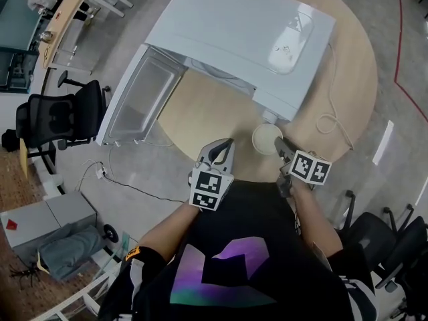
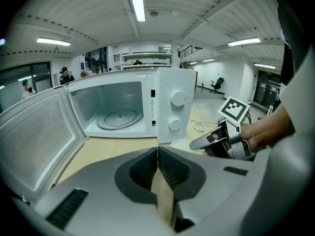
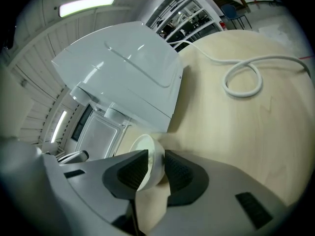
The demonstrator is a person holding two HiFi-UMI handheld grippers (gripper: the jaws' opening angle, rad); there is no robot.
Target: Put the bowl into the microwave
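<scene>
The white bowl [image 3: 146,149] is clamped in the right tongs [image 3: 156,168]. The left tongs [image 2: 157,154] are closed empty, the open microwave [image 2: 129,107] ahead.

counter [image 1: 354,65]: round, light wood | white cord [image 3: 226,82]: lies in a loop on counter | black chair [image 1: 60,116]: on floor | grey box [image 1: 40,223]: on floor near chair

A microwave [image 1: 234,39] stands on the far half of a round table [image 1: 214,116], its door [image 1: 137,102] swung open to the left, past the table's edge, and a turntable [image 2: 119,118] lies in its cavity. A bowl [image 1: 267,139] sits on the table just before the microwave's right front corner. A cable [image 1: 331,122] loops on the table to the right. The right gripper [image 1: 279,146] is at the bowl, one jaw inside its wall and one outside; the left gripper [image 1: 224,149] is just left of the bowl. An office chair [image 1: 60,119] stands on the floor well left of the table.
</scene>
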